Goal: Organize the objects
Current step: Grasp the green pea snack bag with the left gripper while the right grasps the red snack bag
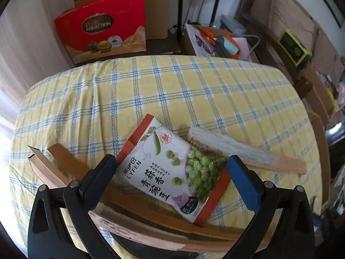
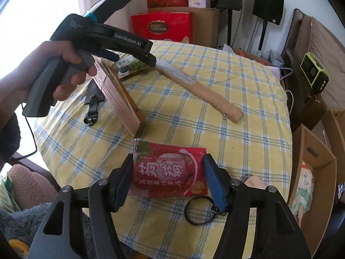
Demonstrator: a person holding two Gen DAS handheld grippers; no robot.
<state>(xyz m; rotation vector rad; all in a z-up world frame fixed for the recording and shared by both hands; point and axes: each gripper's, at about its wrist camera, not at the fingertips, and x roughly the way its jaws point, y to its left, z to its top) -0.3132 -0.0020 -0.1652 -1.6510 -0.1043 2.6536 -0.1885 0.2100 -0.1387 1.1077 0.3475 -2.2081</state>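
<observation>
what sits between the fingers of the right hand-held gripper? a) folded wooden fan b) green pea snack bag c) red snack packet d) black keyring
c: in the right wrist view the red snack packet lies on the checked tablecloth between the fingers of the right hand-held gripper; the black keyring lies nearer the camera, beside the blue finger.

Background only: red chocolate box (image 1: 101, 33) upright against cardboard boxes (image 2: 207, 24) behind the table — black speaker (image 2: 268, 6) on a stand, lime-green device (image 2: 313, 73) right, open carton (image 2: 312, 172) beside the table.
</observation>
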